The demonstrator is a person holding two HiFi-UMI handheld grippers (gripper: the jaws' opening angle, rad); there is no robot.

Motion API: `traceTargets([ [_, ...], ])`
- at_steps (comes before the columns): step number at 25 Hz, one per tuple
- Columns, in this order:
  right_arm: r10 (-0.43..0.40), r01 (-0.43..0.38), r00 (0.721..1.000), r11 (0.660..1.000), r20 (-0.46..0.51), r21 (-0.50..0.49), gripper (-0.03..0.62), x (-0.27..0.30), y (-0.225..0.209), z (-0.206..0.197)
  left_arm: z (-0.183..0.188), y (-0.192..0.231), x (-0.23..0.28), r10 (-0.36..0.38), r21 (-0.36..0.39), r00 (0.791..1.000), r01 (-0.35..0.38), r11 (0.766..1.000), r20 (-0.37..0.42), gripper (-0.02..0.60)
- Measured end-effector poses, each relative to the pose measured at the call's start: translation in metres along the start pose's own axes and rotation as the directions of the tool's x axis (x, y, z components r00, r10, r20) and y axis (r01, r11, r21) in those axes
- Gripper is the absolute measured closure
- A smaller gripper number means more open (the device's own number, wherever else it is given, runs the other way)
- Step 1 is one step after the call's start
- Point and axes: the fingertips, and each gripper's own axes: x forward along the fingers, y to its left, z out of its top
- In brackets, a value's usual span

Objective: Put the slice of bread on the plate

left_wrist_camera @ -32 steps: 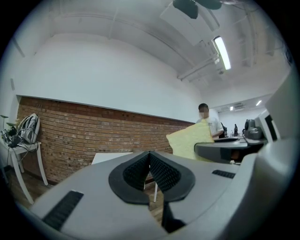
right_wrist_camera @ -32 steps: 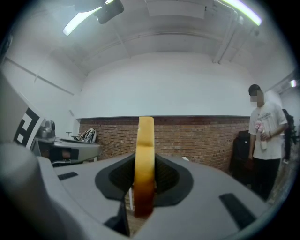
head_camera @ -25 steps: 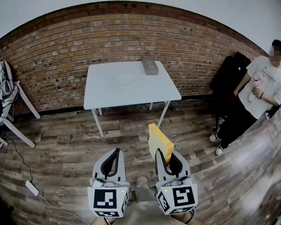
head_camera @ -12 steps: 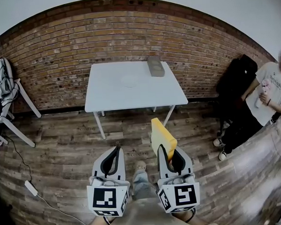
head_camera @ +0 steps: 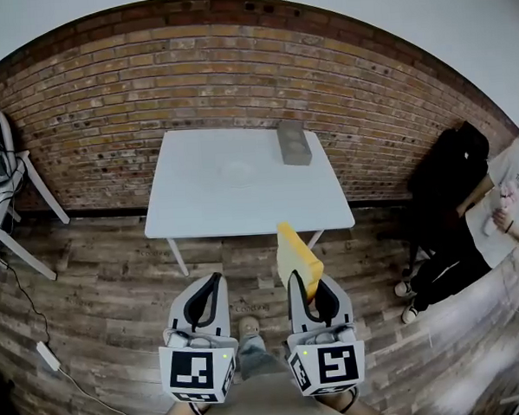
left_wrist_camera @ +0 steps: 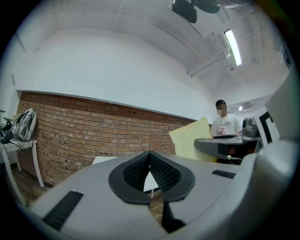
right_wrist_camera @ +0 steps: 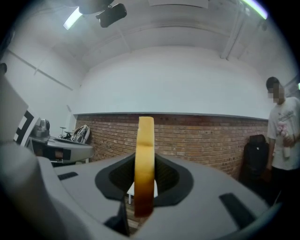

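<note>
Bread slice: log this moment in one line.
right gripper: shut on bread slice, upright | left gripper: shut, empty | plate: on white table ahead | step: slice not yet on plate

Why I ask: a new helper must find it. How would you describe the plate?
Find the white table against the brick wall. The plate lies near the tabletop's middle, left of the grey box at its far edge. It is round, flat and almost as white as the table; the box is dark and blocky.
</note>
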Motion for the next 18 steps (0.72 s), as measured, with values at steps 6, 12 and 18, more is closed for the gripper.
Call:
traceTargets([
  [6, 0.042, -0.042, 0.999, 0.999, -0.026, 0.003, 0.502, 0.084, -0.04, 0.0, 0.01, 0.017, 0.083, 0.035, -0.008, 0.999, -0.035, 0.999, -0.013, 0.572],
  [12, 0.086, -0.085, 0.995, 0.996, -0.043, 0.011, 0.502, 0.153, -0.066, -0.007, 0.017, 0.036, 0.15, 0.068, 0.0, 0.998, -0.068, 0.998, -0.02, 0.572],
  [18, 0.116, -0.116, 0.992, 0.993, -0.058, 0.013, 0.503, 0.203, -0.087, -0.015, 0.015, 0.048, 0.203, 0.09, 0.002, 0.995, -0.09, 0.996, -0.038, 0.572],
])
